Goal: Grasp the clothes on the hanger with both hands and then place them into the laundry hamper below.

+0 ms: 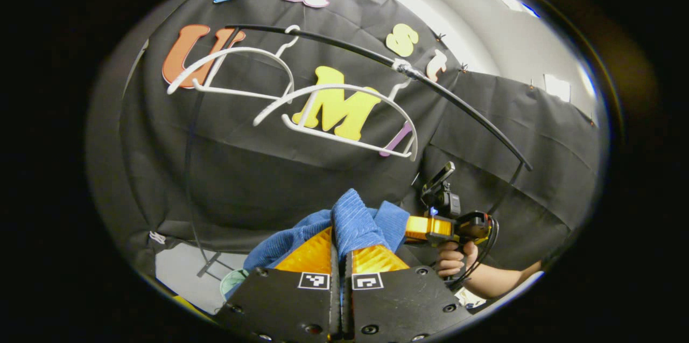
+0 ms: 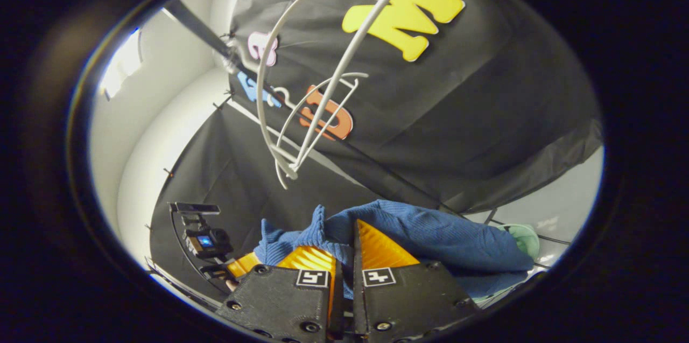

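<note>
A blue knitted garment [image 1: 352, 219] hangs off the hangers, bunched between my two grippers. My left gripper [image 1: 340, 235] is shut on a fold of it in the left gripper view. In the right gripper view my right gripper [image 2: 344, 235] is shut on another part of the garment [image 2: 430, 235], which drapes away to the right. The right gripper [image 1: 447, 219], held by a hand [image 1: 455, 259], is at the cloth's right edge in the left gripper view. Below the cloth shows a pale green rim [image 1: 232, 280] [image 2: 525, 239], apparently the hamper.
Two bare white hangers [image 1: 344, 86] [image 2: 350, 60] hang on a black rail [image 1: 350, 47] above the garment. The left gripper [image 2: 215, 246] shows at the lower left of the right gripper view. Light floor [image 1: 183, 273] lies under the black cloth wall.
</note>
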Available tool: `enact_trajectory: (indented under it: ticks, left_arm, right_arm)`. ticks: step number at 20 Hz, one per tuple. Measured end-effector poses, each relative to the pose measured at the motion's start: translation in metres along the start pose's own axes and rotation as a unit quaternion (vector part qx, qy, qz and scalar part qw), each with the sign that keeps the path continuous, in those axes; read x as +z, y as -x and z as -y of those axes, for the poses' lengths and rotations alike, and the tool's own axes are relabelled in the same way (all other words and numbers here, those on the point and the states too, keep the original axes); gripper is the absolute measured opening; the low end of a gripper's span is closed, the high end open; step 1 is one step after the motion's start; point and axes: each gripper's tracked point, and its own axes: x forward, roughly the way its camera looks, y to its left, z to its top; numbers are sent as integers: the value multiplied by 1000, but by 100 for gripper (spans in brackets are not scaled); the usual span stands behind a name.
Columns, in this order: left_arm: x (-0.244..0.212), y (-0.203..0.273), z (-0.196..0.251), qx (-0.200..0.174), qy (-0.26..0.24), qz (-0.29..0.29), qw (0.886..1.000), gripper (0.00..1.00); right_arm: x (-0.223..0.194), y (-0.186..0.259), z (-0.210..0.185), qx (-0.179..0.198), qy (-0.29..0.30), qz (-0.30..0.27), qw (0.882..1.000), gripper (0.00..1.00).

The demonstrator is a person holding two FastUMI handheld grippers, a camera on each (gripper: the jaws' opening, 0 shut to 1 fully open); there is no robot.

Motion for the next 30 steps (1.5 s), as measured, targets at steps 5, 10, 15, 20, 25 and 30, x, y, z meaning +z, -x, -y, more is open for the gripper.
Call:
enact_trajectory:
  ticks: [5,10,15,20,25,30]
  left_arm:
    - [-10,-13,-4,19,4,-1,1000,1]
    - [-32,-28,-13,35,19,-15,999,1]
    - [-45,-32,-27,47,26,-22,998,1]
    - [-78,-43,-59,67,50,-49,995,1]
    - [-122,-61,-92,92,82,-87,989,1]
    - [-154,-79,-120,107,107,-117,982,1]
  right_arm:
    - [-12,-20,-1,-2,-7,-15,1000,10]
    - [-24,-30,17,-13,-59,-19,998,10]
    - [-32,-39,33,-17,-83,-29,996,10]
    - [-49,-59,79,-50,-107,-42,992,10]
    - [-68,-71,130,-95,-130,-64,985,10]
    - [-80,-93,166,-132,-133,-84,979,10]
